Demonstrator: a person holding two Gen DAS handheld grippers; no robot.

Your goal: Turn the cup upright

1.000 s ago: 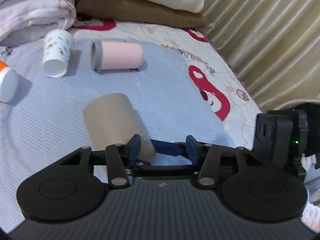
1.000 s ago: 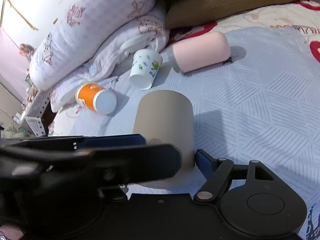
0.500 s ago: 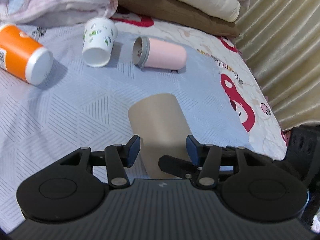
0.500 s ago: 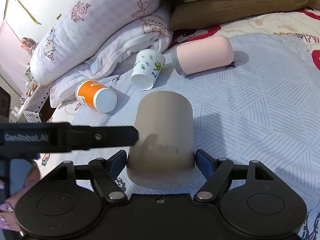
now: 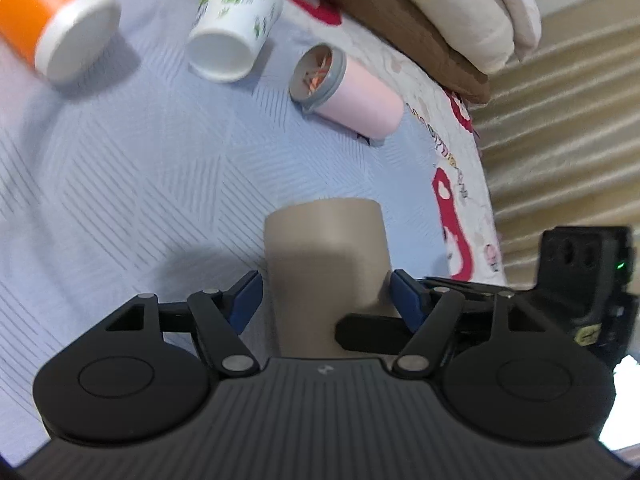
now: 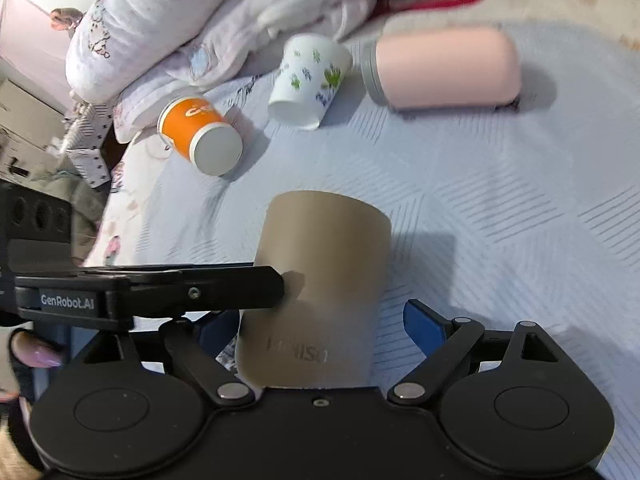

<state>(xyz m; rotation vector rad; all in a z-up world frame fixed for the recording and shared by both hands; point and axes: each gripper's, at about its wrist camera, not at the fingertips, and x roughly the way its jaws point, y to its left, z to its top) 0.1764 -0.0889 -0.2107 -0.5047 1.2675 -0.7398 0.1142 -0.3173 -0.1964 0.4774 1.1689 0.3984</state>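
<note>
Tan cup (image 5: pixel 326 276) sits mouth-down on the bed (image 5: pixel 140 184), between both tools: left tool (image 5: pixel 326 292) looks closed on it, right tool (image 6: pixel 316 320) open, its right pad clear of the wall. Smooth tapered wall and a one-sided hold: it could slip or twist mid-flip and roll into the orange cup (image 6: pixel 200 134).

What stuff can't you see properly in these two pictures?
- Brown cup: its mouth end is hidden behind each gripper body in both views.
- Left gripper: whether its fingers touch the cup cannot be told.
- Orange cup: cut off by the left view's edge and blurred.
- Pink cup: its open end faces away in the right view, blurred.
- Right gripper: its left finger sits behind the other gripper.
</note>
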